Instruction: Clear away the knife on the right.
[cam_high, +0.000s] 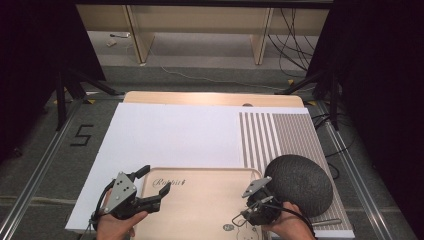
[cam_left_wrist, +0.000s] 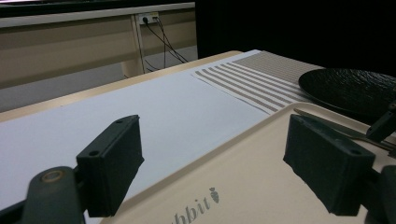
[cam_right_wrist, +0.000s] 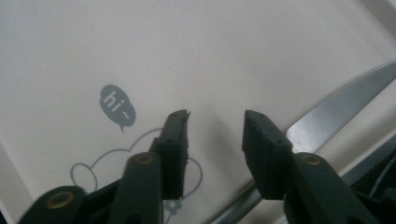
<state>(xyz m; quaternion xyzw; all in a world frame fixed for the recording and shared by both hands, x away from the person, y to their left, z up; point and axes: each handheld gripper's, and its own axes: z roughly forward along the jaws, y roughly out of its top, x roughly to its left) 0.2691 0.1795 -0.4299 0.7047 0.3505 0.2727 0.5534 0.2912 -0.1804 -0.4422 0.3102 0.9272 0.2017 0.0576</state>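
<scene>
Nearest, the right gripper (cam_right_wrist: 215, 123) hovers open over the smooth beige tray (cam_high: 200, 205), its jaws apart beside a flat metal knife (cam_right_wrist: 336, 109) lying at the tray's right rim. The left gripper (cam_high: 150, 186) — jaws spread wide — straddles the tray's left rim. Beyond, a round, rough-textured black plate (cam_high: 299, 184) rests on a ribbed striped mat (cam_high: 280, 135) atop the white surface (cam_high: 170, 135).

Light falls from above onto the white foam board (cam_high: 170, 135), which glares brightly in the high view while the surroundings sink into near-black. The high view is soft and low in detail. In the right gripper view, the black jaws cast faint shadows on the beige wooden tray (cam_right_wrist: 233, 51), and the silver knife blade (cam_right_wrist: 336, 109) blurs.
</scene>
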